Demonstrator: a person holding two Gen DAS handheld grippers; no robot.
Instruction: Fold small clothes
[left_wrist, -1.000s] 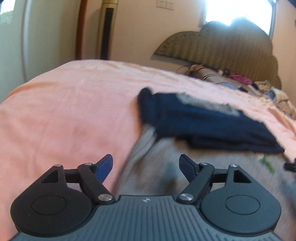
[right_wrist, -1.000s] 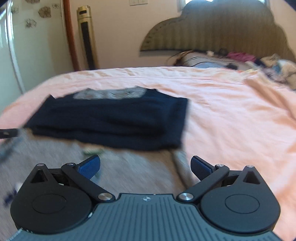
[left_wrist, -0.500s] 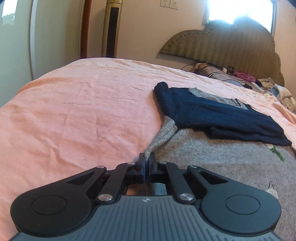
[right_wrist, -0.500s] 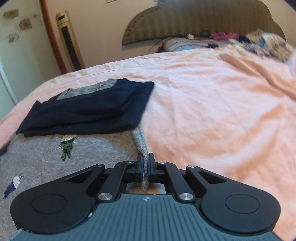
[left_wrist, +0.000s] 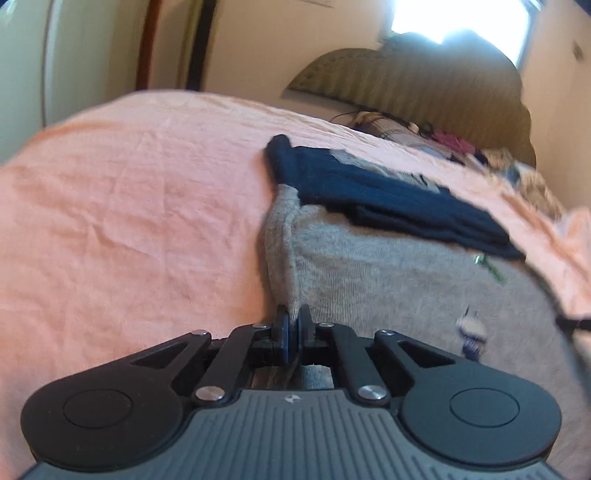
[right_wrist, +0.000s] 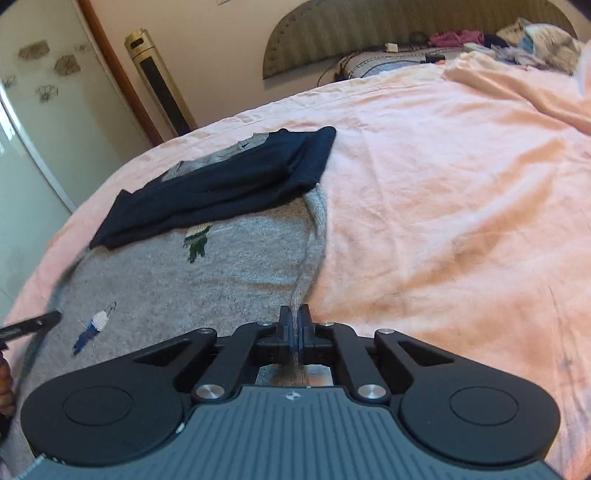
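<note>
Left gripper (left_wrist: 291, 328): jaws closed on the left edge of the grey sweater (left_wrist: 388, 280), a raised fold of knit pinched between the blue pads. Fabric rises from the bed into the grip and forms a ridge running straight ahead of the gripper. Picture is motion-blurred.

Right gripper (right_wrist: 294, 325): jaws likewise clamped on the sweater's right edge (right_wrist: 310, 258), a thin seam of grey knit caught between the pads. The edge runs ahead of the gripper as a narrow upright crease.

The grey sweater (right_wrist: 177, 284) lies spread on the bed between the two grippers, to the right of the left one and to the left of the right one. Small knitted motifs show on it: a green-and-white figure (right_wrist: 197, 243) ahead and left of the right gripper, a blue-and-white one (right_wrist: 92, 328) nearer and further left. Tip of the left gripper enters the right wrist view at the far left edge (right_wrist: 33, 325).

Beyond the sweater, ahead of both grippers, a folded dark navy garment (right_wrist: 229, 181) with a grey patch rests on the sweater's far end, overlapping it.

All lies on a bed with a peach-pink sheet (right_wrist: 443, 203), wrinkled. Further off: a ribbed headboard (left_wrist: 406, 85), a heap of mixed clothes (right_wrist: 517, 37) near it, a gold tower fan (right_wrist: 159, 81) by the wall, bright window (left_wrist: 458, 18) above the headboard.
</note>
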